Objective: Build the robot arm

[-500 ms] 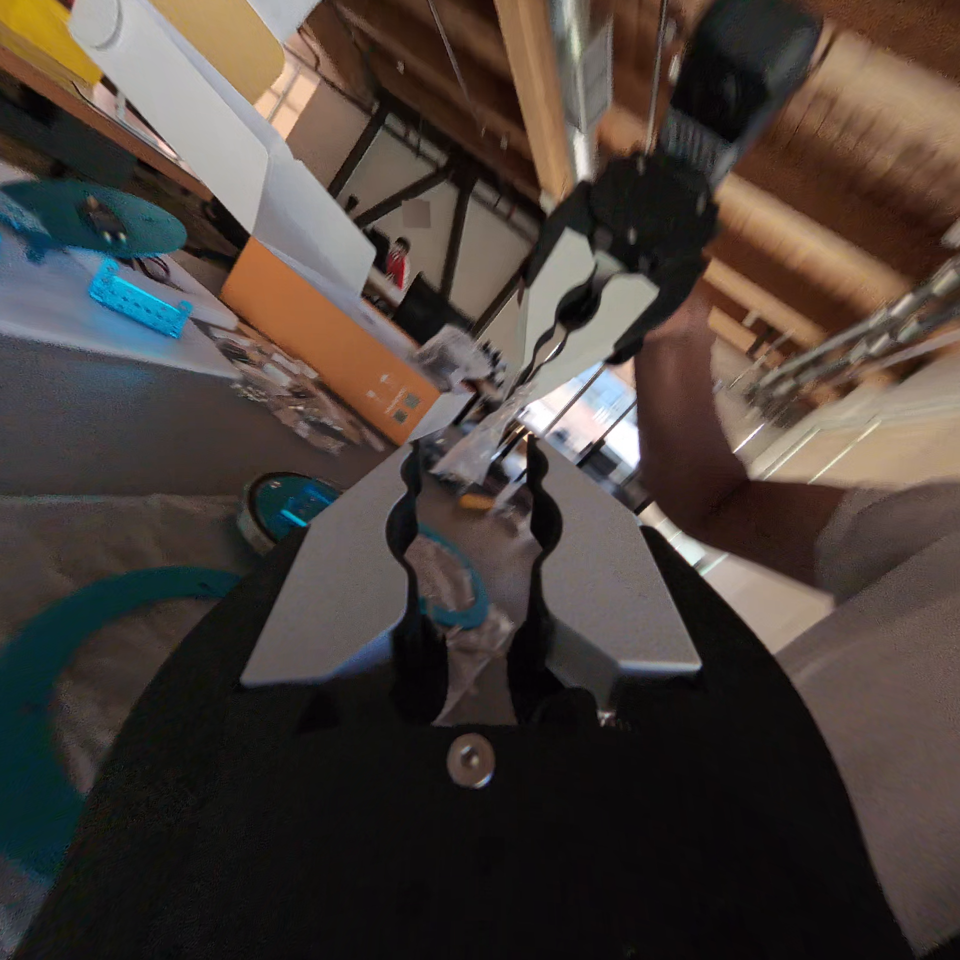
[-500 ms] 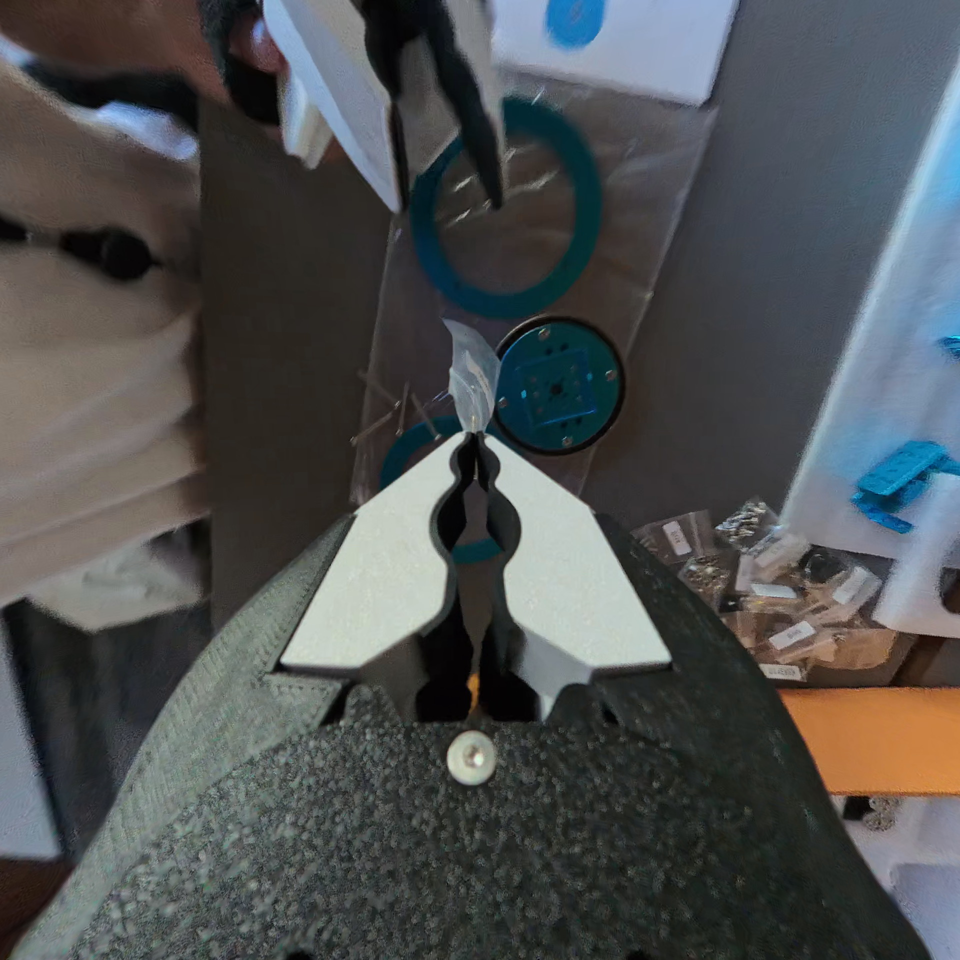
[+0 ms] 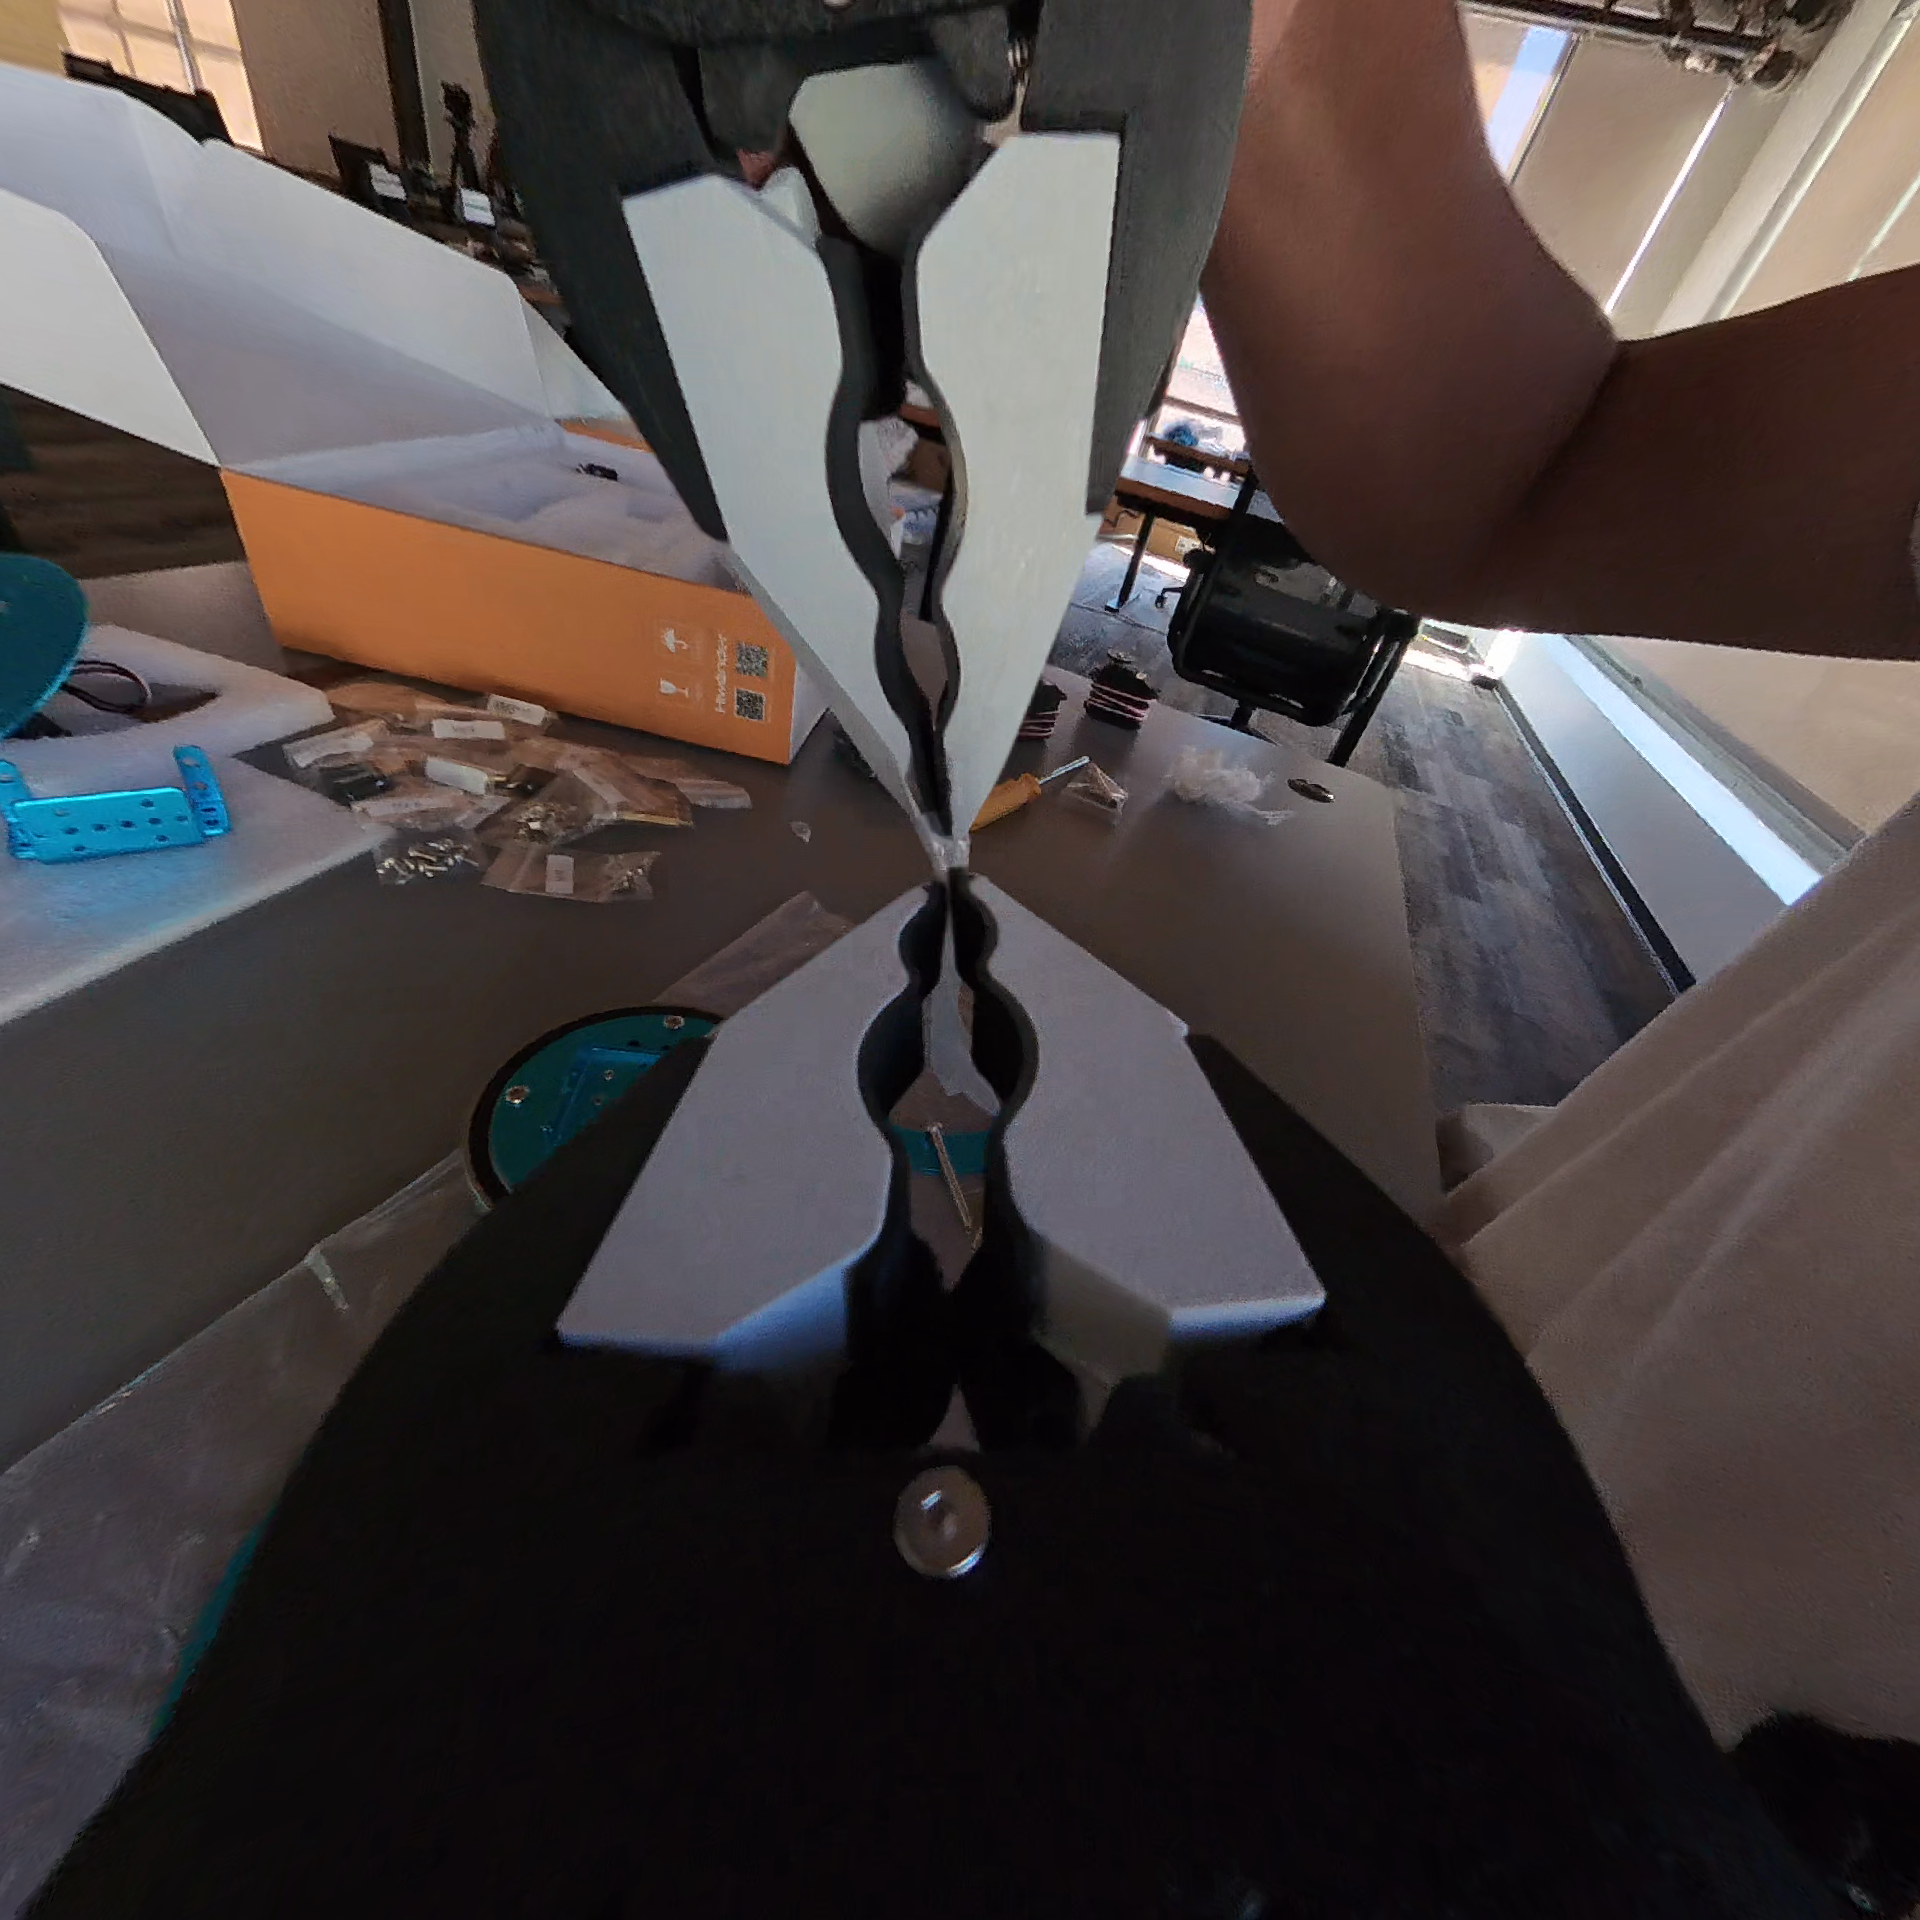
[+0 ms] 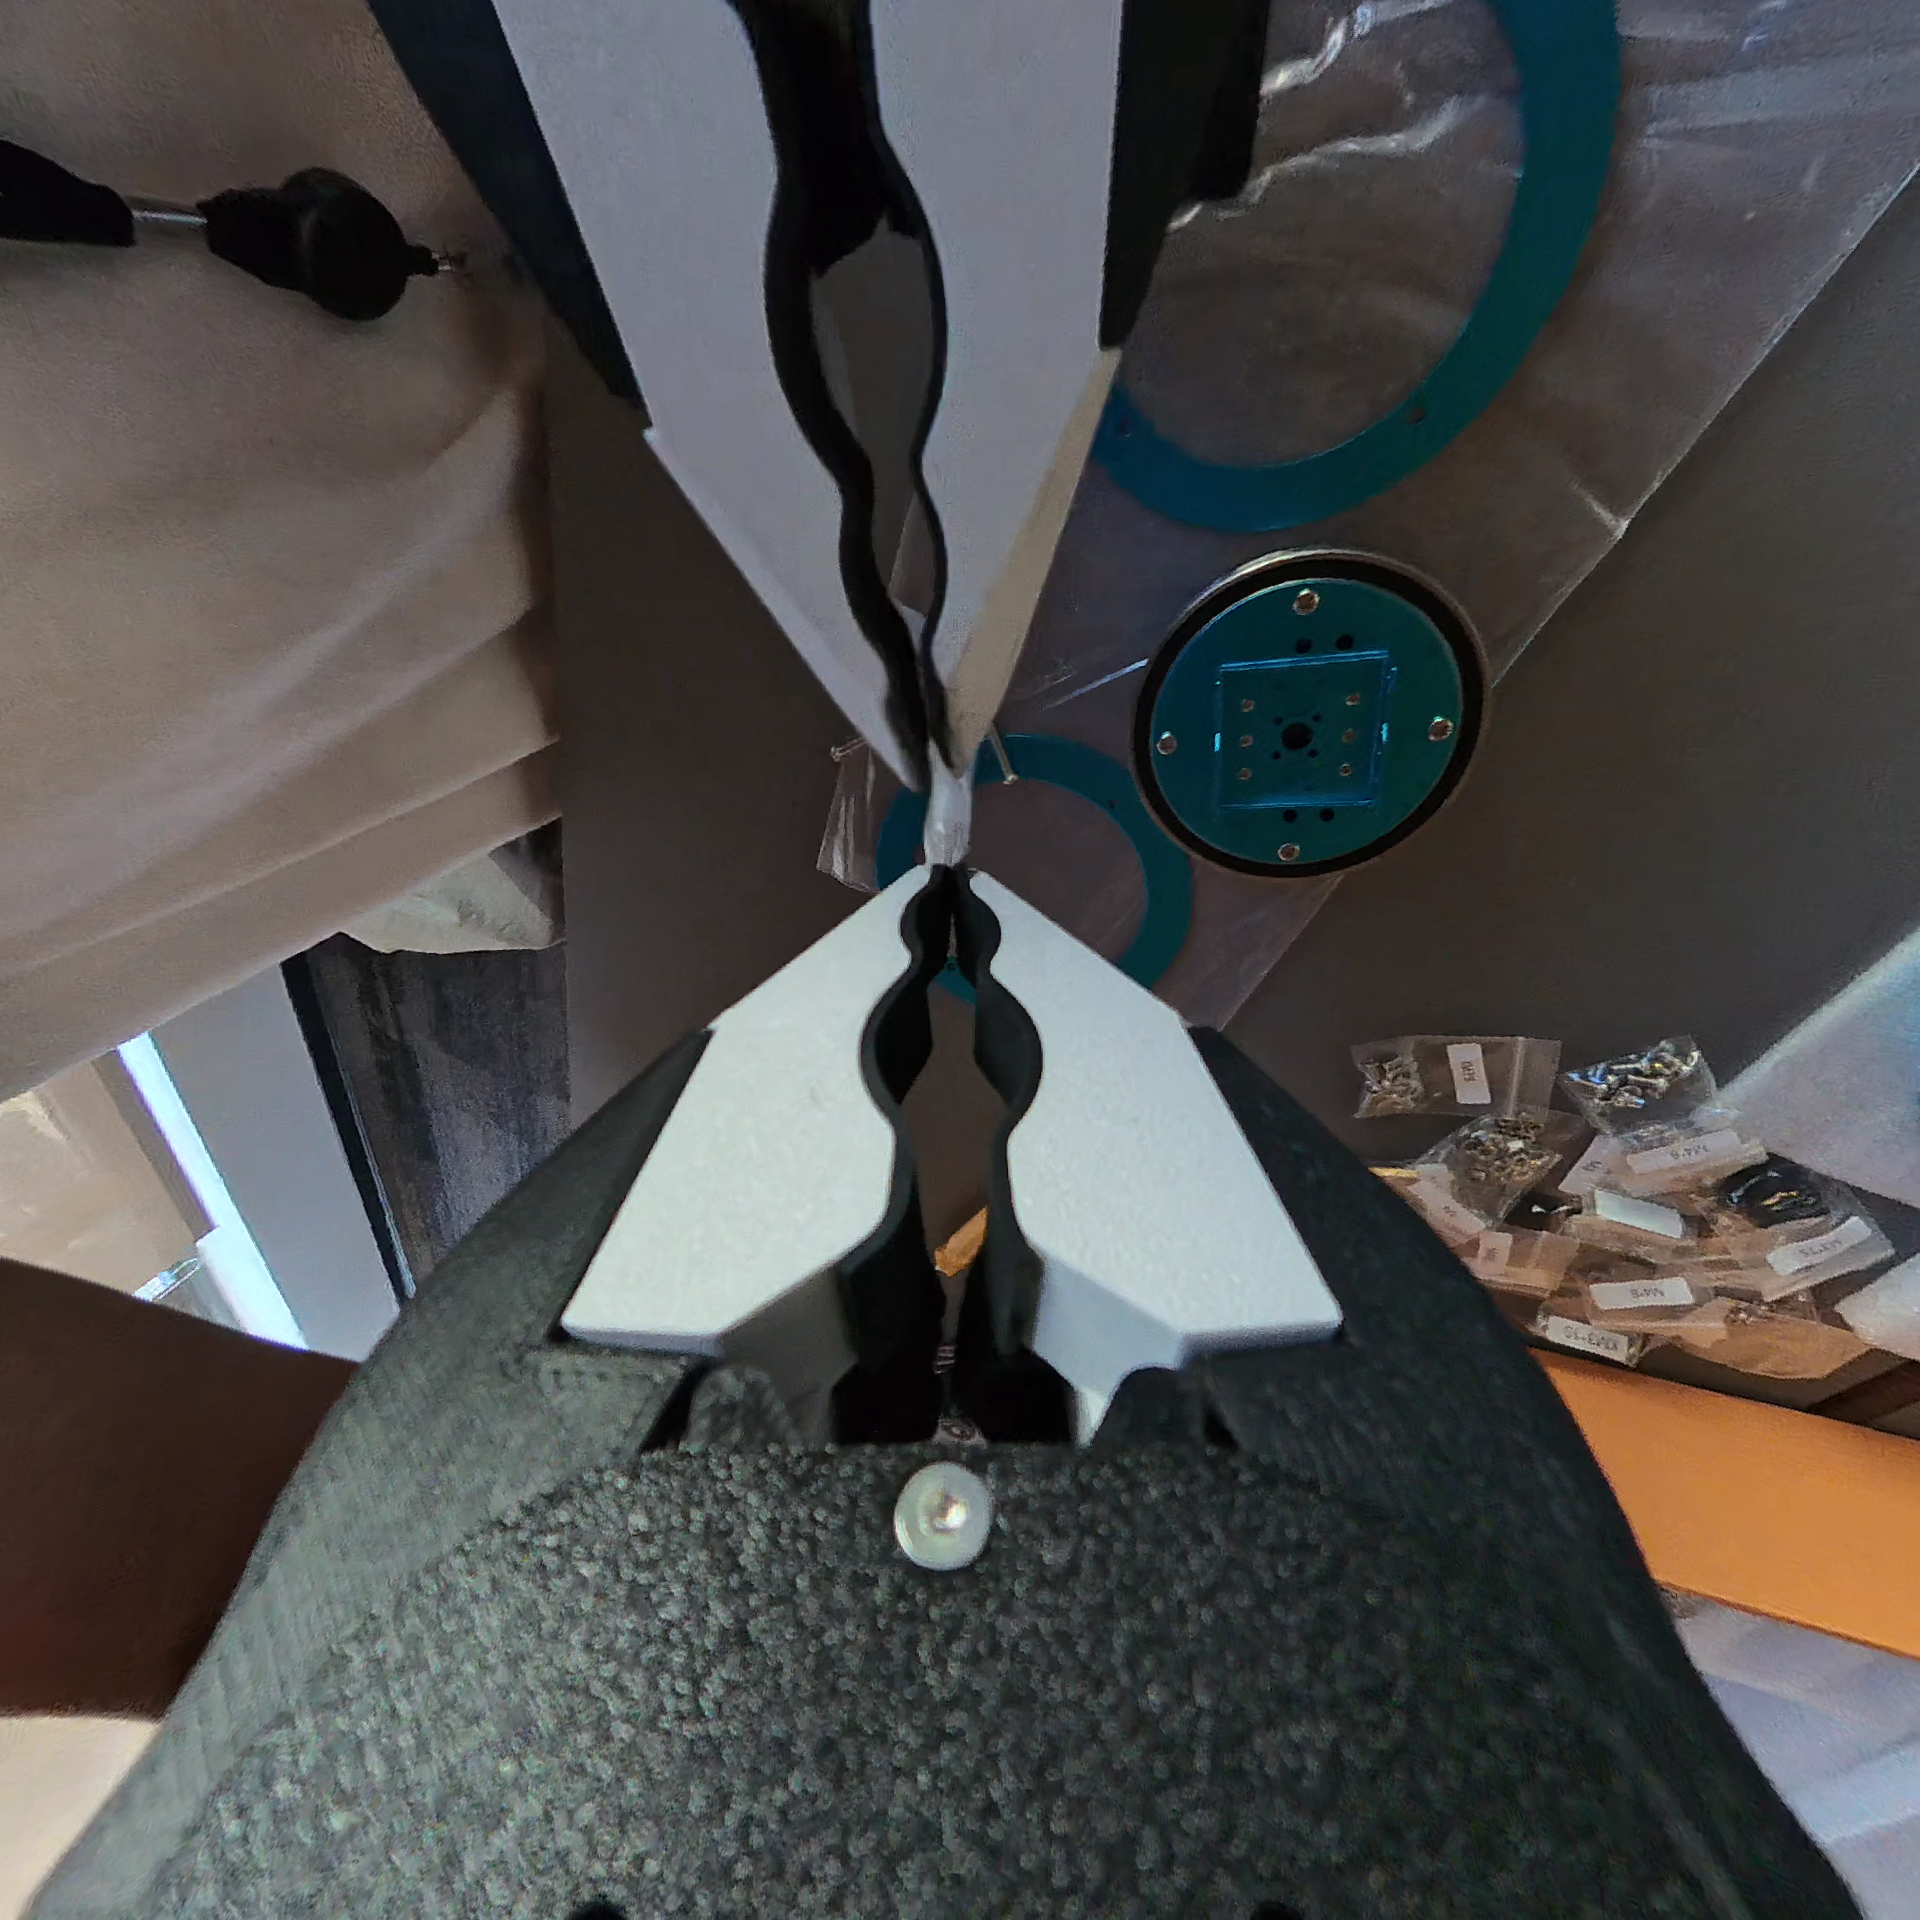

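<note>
I am bringing my left gripper [image 3: 949, 883] up tip to tip with my right gripper [image 4: 948, 875]; earlier they were apart. My left fingers, open before, are now pinching the small twisted strip of clear plastic film [image 4: 948, 821], which is stretching taut between both grippers.

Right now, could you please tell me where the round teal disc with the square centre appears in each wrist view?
Left wrist view: the round teal disc lies lower left of centre on the grey table, partly hidden behind the left tool.
Right wrist view: it sits right of centre, fully visible, beside the teal rings under clear plastic.
Shared landmark: the pile of small hardware bags by the orange box.
</note>
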